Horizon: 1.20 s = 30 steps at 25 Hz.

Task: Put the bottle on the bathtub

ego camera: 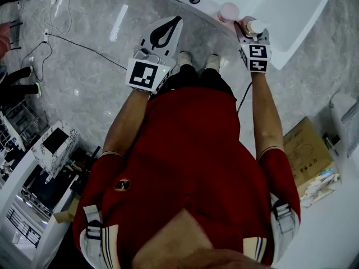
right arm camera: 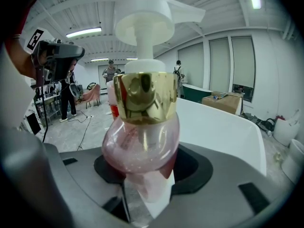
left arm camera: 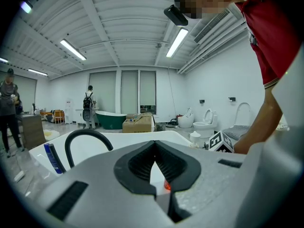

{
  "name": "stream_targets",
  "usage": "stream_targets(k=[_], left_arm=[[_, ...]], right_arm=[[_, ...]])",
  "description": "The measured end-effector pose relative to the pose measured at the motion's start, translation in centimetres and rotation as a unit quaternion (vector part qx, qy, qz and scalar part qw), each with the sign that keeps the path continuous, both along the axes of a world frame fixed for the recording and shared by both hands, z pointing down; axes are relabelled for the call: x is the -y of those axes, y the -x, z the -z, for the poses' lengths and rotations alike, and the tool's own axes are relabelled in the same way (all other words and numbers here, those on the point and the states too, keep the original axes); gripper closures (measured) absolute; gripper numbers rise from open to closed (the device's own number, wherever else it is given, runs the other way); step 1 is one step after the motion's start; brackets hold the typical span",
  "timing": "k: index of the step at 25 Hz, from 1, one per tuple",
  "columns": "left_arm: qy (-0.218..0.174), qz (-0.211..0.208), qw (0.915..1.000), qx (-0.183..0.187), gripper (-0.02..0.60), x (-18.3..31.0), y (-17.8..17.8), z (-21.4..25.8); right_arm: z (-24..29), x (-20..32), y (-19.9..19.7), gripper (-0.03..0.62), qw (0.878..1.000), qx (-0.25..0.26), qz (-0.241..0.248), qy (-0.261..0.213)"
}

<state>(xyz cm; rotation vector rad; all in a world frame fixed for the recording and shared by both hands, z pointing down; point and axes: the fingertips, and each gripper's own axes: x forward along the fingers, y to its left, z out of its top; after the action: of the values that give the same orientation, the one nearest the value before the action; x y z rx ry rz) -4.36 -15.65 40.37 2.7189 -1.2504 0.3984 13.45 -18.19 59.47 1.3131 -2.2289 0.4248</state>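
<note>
**Bottle upright in the right hand-held gripper, tub rim just beyond**

The right hand-held gripper is clamped wide around the bulbous lower body of the pink bottle, which sits right between its jaws; the bottle's long axis stands upright across the jaws, gold collar and white pump on top, spout pointing toward the gripper's right; just ahead and below lies the white bathtub, though I cannot tell whether the base touches its rim; a second pink-capped bottle stands beside it; the left hand-held gripper, closed and empty, is well apart, so the right does this job.
</note>
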Motion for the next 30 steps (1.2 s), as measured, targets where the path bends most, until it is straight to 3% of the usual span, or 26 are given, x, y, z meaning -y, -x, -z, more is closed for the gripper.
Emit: stream_targets(k=[3, 9, 30], left_arm=[[-0.001, -0.004, 1.0, -0.003, 0.574, 0.1, -0.3, 0.0], [0.002, -0.011, 0.9999, -0.003, 0.574, -0.2, -0.8, -0.1], [-0.012, -0.053, 0.9978, -0.038, 0.574, -3.0, -2.8, 1.1]], right_arm=[[-0.1, 0.1, -0.1, 0.367, 1.0, -0.002, -0.003, -0.001], [-0.1, -0.3, -0.1, 0.303, 1.0, 0.003, -0.008, 0.007], [4.6, -6.2, -1.8, 0.298, 0.999, 0.005, -0.052, -0.015]])
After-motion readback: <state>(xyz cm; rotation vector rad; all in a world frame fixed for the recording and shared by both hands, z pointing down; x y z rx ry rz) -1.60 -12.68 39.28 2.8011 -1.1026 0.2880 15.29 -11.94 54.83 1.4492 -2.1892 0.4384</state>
